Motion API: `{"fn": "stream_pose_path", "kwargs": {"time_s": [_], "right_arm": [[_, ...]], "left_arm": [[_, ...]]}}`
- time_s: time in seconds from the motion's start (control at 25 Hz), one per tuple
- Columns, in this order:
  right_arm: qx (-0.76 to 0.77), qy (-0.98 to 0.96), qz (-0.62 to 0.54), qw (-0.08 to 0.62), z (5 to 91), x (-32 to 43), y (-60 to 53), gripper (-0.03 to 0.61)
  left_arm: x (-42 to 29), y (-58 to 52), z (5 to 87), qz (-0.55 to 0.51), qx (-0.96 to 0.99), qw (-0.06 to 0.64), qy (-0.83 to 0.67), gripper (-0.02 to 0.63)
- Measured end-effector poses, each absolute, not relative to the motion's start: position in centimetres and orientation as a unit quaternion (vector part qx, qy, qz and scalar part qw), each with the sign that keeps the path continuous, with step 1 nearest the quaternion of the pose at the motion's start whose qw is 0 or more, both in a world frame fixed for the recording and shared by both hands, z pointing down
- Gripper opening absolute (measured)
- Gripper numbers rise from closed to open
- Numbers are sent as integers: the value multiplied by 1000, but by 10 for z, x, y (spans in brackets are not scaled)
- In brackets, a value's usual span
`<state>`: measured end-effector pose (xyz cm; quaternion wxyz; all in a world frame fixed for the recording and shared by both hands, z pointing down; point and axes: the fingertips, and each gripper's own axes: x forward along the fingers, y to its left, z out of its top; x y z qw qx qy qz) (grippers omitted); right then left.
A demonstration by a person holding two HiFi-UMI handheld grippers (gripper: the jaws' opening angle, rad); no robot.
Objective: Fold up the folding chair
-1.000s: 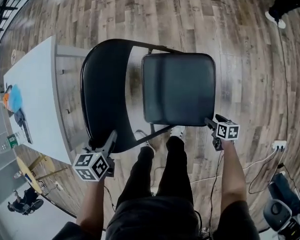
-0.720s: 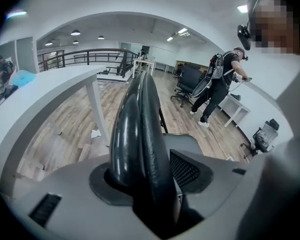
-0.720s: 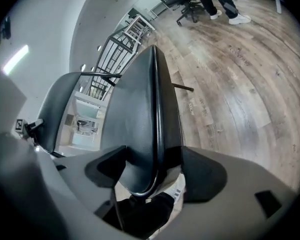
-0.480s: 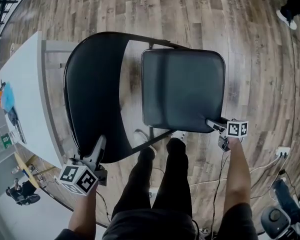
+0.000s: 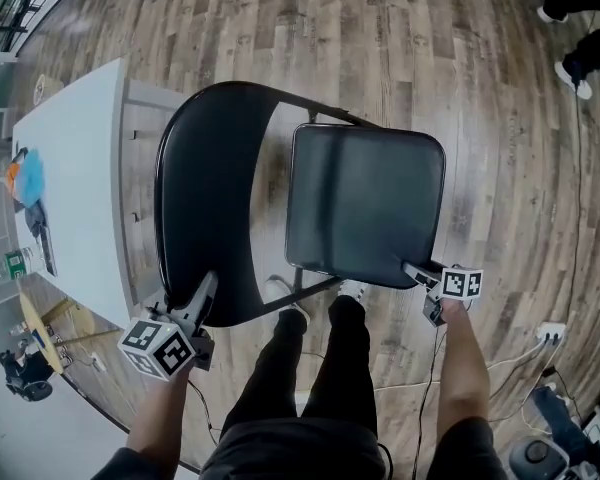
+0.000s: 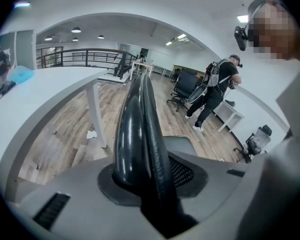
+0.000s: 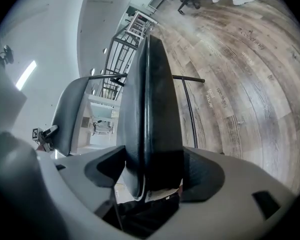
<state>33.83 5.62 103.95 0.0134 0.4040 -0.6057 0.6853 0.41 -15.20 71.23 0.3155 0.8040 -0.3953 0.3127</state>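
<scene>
The black folding chair stands unfolded on the wood floor, backrest [image 5: 205, 198] to the left and padded seat [image 5: 365, 203] to the right in the head view. My left gripper [image 5: 202, 290] is at the backrest's near rim. Its jaws are closing, and in the left gripper view the rim [image 6: 137, 119] runs between them and touches both pads. My right gripper [image 5: 417, 271] is at the seat's near right corner. In the right gripper view the seat's edge [image 7: 152, 99] fills the wide gap of that gripper [image 7: 152, 176], whose jaws stand spread.
A white table [image 5: 75, 188] runs close along the chair's left side. The person's legs and shoes [image 5: 325, 358] are just behind the chair. A cable and power strip [image 5: 550, 333] lie at the right. Another person's feet [image 5: 575, 73] show far right.
The right gripper has slid a little further onto the seat's corner. The left gripper stays at the backrest's rim. The chair is still unfolded.
</scene>
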Motion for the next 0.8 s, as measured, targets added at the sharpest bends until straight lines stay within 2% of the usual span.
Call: {"fn": "stream_pose_path", "kwargs": {"time_s": [0.48, 0.8], "right_arm": [[333, -657, 671, 86, 904, 262, 39, 328], [323, -698, 638, 32, 798, 161, -15, 328]], "left_arm": [[-5, -159, 625, 269, 822, 313, -393, 77], [-57, -178, 568, 253, 823, 296, -412, 72]]}}
